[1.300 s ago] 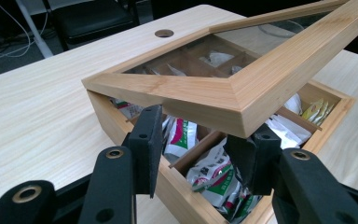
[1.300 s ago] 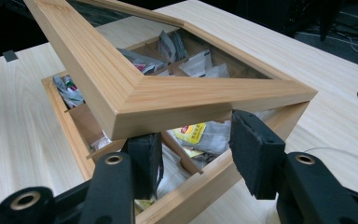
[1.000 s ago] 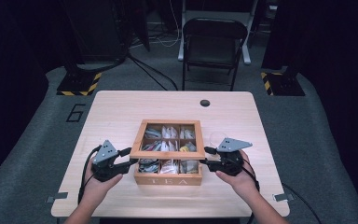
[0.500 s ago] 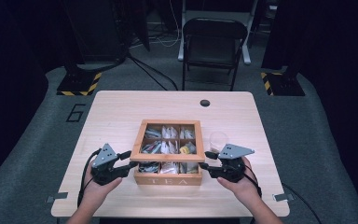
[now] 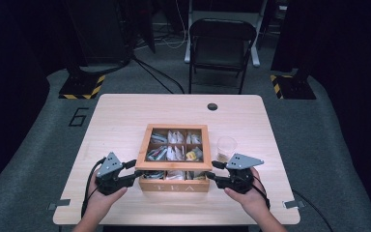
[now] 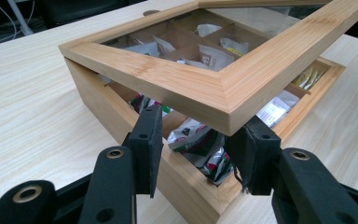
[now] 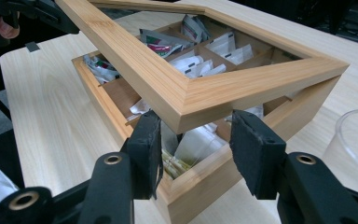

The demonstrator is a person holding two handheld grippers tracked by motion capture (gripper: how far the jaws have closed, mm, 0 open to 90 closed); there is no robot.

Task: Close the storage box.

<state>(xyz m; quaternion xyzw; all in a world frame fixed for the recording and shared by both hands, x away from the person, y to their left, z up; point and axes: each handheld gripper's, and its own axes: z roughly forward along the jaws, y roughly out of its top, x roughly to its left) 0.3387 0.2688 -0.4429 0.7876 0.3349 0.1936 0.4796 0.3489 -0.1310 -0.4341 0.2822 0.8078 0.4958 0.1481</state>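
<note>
A wooden tea box (image 5: 175, 186) marked TEA stands at the table's front middle, its compartments full of tea bags (image 6: 200, 142). Its glass-paned lid (image 6: 242, 79) is tilted up at the front, hinged at the back. My left gripper (image 5: 137, 174) is at the lid's front left corner and my right gripper (image 5: 211, 174) at its front right corner. In the left gripper view the jaws (image 6: 200, 135) stand apart and the lid's corner rests on their tips. The right gripper view shows the same: the jaws (image 7: 196, 135) straddle the lid (image 7: 186, 98) from below.
A clear plastic cup (image 5: 226, 145) stands just right of the box, close to my right gripper. A round black hole (image 5: 212, 106) lies near the table's far edge. A folding chair (image 5: 220, 43) stands beyond the table.
Both grippers have drawn slightly toward the table's front edge. The lid stays raised at the front.
</note>
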